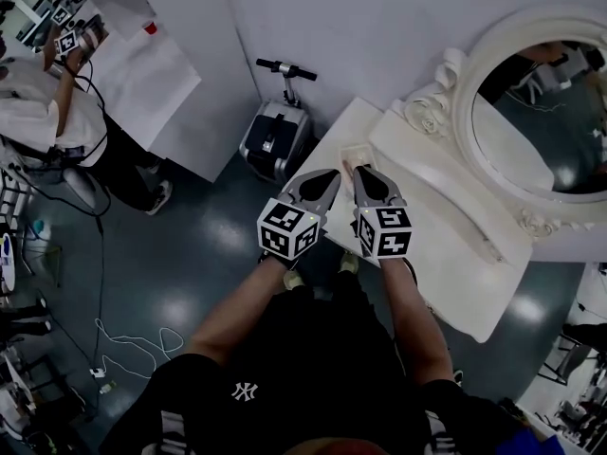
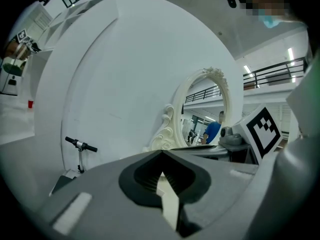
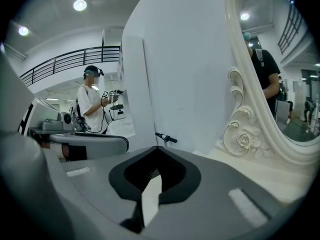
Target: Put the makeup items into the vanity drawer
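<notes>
White-painted vanity worktop (image 1: 455, 254): its long axis runs from upper left to lower right in the head view. An oval mirror (image 1: 541, 112) in a carved cream frame stands along its far edge. The worktop lies just ahead of and below my two tools and stretches off to my right.

Left tool (image 1: 328, 174): jaws closed tip to tip, nothing between them.

Right tool (image 1: 366, 171): likewise closed and empty. The two tools are held side by side, close together, both pointing at the near-left corner of the worktop.

Small pale tray (image 1: 358, 152): it sits on that corner, just beyond both tips, and the right tool looks a shade nearer. How far above it the tools hang I cannot judge from overhead. Its contents are too small to tell.

Makeup items: none that I can make out in any view.

Drawer: hidden under the worktop's edge from above, and below the frame in both tool views. I cannot tell whether it is open or shut. This scene fits items lying somewhere out of sight as well as items already inside a closed drawer.

Also present:
- A scooter (image 1: 277, 136) parked against the wall, left of the vanity.
- A second person (image 1: 47, 102) in a white top at far left, holding tools of their own.
- A cable (image 1: 133, 344) looped on the dark floor.
</notes>
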Motion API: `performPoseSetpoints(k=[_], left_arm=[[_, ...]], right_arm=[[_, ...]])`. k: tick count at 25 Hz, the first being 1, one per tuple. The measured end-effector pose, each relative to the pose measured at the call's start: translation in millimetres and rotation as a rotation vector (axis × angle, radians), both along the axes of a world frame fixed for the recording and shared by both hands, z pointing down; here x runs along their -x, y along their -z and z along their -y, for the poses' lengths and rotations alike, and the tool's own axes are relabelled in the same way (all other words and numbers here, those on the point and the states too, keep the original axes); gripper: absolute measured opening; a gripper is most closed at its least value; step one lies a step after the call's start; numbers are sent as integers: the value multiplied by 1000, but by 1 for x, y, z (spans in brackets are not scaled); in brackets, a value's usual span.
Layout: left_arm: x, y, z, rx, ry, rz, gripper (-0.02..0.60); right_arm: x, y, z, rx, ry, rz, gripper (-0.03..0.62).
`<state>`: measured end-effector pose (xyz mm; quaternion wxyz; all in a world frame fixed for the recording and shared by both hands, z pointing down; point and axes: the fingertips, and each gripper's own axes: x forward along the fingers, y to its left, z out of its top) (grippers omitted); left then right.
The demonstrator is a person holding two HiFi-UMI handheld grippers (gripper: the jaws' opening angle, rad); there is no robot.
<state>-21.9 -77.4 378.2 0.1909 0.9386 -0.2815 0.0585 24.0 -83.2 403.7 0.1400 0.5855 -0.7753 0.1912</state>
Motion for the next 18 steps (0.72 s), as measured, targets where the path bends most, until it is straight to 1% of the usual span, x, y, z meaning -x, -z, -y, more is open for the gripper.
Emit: performPoseSetpoints(k=[9, 18], left_arm=[[12, 31, 1, -62, 2, -18, 0], [16, 50, 0, -96, 12, -33, 0]], right_arm=[[10, 39, 4, -81, 4, -14, 25], [9, 53, 1, -119, 2, -28, 25]])
